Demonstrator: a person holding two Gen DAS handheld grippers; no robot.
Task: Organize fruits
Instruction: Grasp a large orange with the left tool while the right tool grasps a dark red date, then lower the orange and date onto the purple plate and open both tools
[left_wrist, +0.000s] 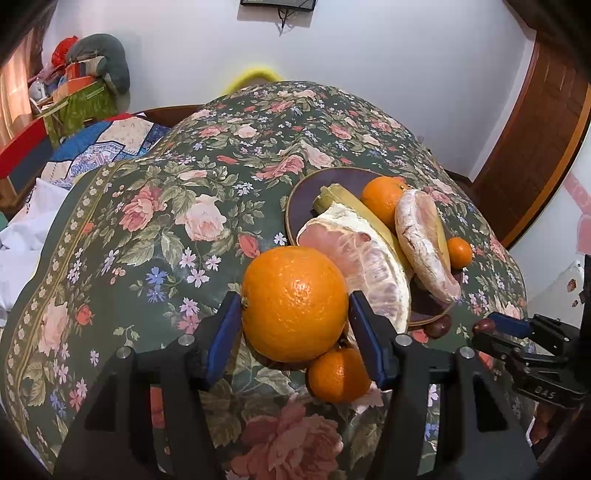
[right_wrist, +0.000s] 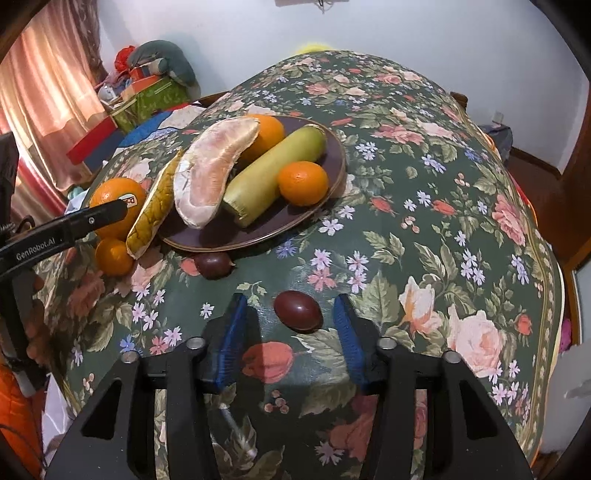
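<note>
My left gripper is shut on a large orange, held beside the dark plate; it also shows in the right wrist view. A small mandarin lies on the cloth under it. The plate holds two pomelo segments, a yellow-green banana-like fruit, an orange and a mandarin. My right gripper is open, its pads on either side of a dark red fruit on the cloth. Another dark red fruit lies by the plate's rim.
The table wears a green floral cloth. A bed with a quilt and piled boxes stands at the left. A wooden door is at the right.
</note>
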